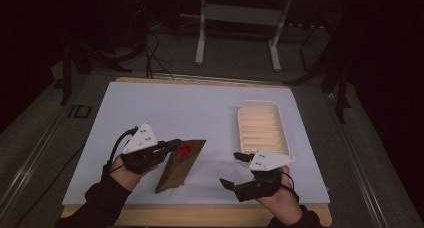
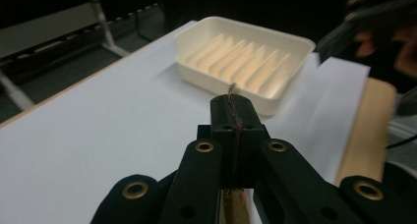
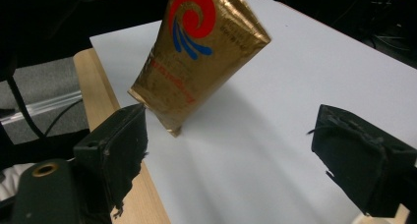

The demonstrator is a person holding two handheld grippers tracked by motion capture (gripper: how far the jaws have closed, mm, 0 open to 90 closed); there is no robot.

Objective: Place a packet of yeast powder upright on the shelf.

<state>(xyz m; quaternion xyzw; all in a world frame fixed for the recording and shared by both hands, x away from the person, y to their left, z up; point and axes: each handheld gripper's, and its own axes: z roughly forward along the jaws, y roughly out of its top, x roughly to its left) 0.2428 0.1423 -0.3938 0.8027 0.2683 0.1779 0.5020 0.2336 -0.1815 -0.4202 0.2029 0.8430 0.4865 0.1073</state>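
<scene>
A gold pouch [image 1: 181, 164] with a red and blue swirl is pinched at its top edge by my left gripper [image 1: 172, 145], which is shut on it. In the left gripper view the pouch's thin edge [image 2: 231, 90] sticks out between the closed jaws of that gripper [image 2: 231, 108]. The pouch [image 3: 196, 52] hangs tilted over the white board, its lower corner near the surface. My right gripper [image 1: 232, 170] stands open at the front right with nothing between its jaws. The right gripper view shows this gripper [image 3: 236, 150] aimed at the pouch from a short distance.
A cream ribbed tray [image 1: 240, 123] lies empty on the right half of the white board [image 1: 165, 108]; its near wall [image 2: 206, 79] lies ahead of the left gripper. The board rests on a wooden table [image 1: 200, 215]. A metal stand [image 1: 200, 43] is on the floor behind.
</scene>
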